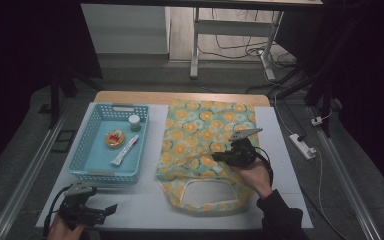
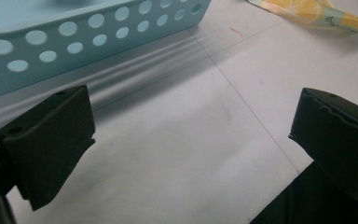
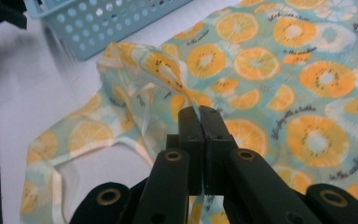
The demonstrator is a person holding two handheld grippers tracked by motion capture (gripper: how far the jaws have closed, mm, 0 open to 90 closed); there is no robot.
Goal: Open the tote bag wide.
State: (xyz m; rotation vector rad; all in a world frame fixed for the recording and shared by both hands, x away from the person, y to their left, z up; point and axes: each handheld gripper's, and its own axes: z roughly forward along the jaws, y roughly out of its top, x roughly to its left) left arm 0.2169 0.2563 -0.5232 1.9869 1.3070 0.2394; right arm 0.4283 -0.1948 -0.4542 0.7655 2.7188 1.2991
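Right of centre, your right gripper (image 1: 219, 157) pinches the orange-print bag (image 1: 205, 125); at lower left, your left gripper (image 1: 111, 210) waits, jaws apart.

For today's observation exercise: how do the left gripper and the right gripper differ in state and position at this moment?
The left gripper has its jaws wide apart with nothing between them; the right gripper has its jaws shut on a fold of the orange-print bag. The left gripper sits low near the table's front edge beside the blue basket; the right gripper is over the bag, lifting the pinched fabric. Both are black, hand-held, two-jaw tools.
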